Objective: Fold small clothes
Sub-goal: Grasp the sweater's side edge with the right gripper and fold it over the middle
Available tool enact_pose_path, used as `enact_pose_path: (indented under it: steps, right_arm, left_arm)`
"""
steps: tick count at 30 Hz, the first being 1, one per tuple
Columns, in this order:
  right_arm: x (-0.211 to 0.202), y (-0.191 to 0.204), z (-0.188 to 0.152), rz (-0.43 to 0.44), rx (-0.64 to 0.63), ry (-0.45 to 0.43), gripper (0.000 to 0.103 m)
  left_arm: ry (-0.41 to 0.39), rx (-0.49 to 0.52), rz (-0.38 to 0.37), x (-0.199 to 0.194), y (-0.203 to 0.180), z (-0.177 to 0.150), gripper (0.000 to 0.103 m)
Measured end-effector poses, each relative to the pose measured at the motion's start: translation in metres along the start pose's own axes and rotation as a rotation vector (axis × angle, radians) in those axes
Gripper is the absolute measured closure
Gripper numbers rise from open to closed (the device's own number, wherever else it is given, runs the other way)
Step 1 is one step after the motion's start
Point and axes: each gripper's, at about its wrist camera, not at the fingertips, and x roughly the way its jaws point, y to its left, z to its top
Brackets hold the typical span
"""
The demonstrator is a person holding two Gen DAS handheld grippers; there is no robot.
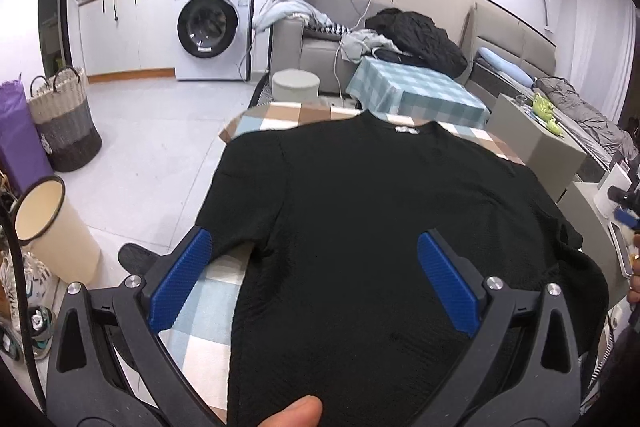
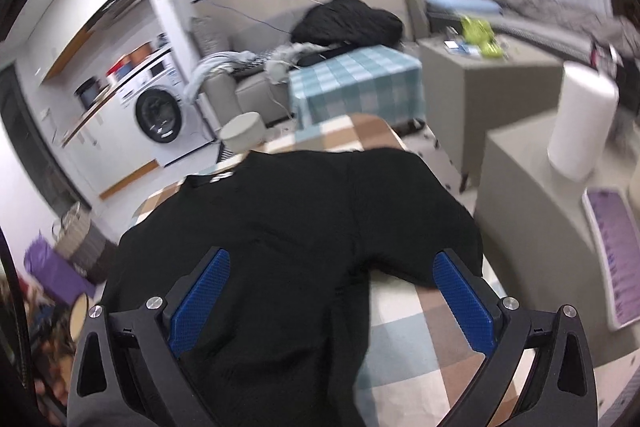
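The black T-shirt lay spread flat on the checked tablecloth, collar and white label at the far end, hem toward the cameras. Neither sleeve was folded in, so the step in hand looked like the very start: shirt laid out, first side fold not yet made.

The left gripper hung above the shirt's near-left part with its blue pads spread wide, nothing between them. The left sleeve sat just ahead of the left finger; the body's side edge ran between the two fingers, with bare cloth under the left one.

The right gripper was likewise wide open and empty, over the near-right part. The right sleeve's edge lay just ahead of its right finger, and the body edge ran between the fingers. That view was motion-blurred, so contact with the fabric could not be told.

Next move probably called for each gripper to drop onto its sleeve or side edge, pinch a single layer and carry it inward toward the shirt's midline. Risk: snagging the tablecloth along with the fabric.
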Motion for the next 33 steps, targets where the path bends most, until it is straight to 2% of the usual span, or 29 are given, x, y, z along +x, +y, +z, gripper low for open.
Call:
enact_pose_path:
  steps: [1,4,8,12,16,22,24,28,33]
  right_arm:
    - [0.007,-0.009,0.000,-0.017,0.038,0.019,0.001]
    - [0.029,-0.039,0.000,-0.024,0.133,0.083,0.017]
    - [0.054,-0.080,-0.006,0.002,0.281,0.149,0.019]
    - [0.070,-0.109,-0.016,0.014,0.390,0.189,0.024]
    - [0.081,-0.118,-0.018,0.006,0.415,0.195,0.030]
    - [0.104,-0.122,-0.009,-0.087,0.392,0.197,0.047]
    - [0.105,-0.121,-0.008,-0.114,0.376,0.200,0.047]
    - [0.093,-0.130,-0.018,-0.105,0.425,0.205,0.047]
    - [0.093,-0.136,-0.017,-0.153,0.423,0.186,0.047]
  left_arm:
    - [0.006,0.004,0.010,0.004,0.001,-0.001,0.001]
    - [0.020,0.009,0.025,0.017,0.002,-0.003,0.001]
    - [0.060,-0.020,0.037,0.038,0.008,-0.005,0.001]
    - [0.071,0.002,0.069,0.055,0.009,-0.005,0.001]
    - [0.075,0.015,0.068,0.067,0.008,-0.008,0.001]
    - [0.089,0.015,0.073,0.079,0.002,-0.007,0.001]
    - [0.090,0.018,0.085,0.081,0.002,-0.006,0.001]
    - [0.090,0.021,0.090,0.083,0.002,-0.004,0.001]
    - [0.103,0.021,0.086,0.091,0.001,-0.004,0.001]
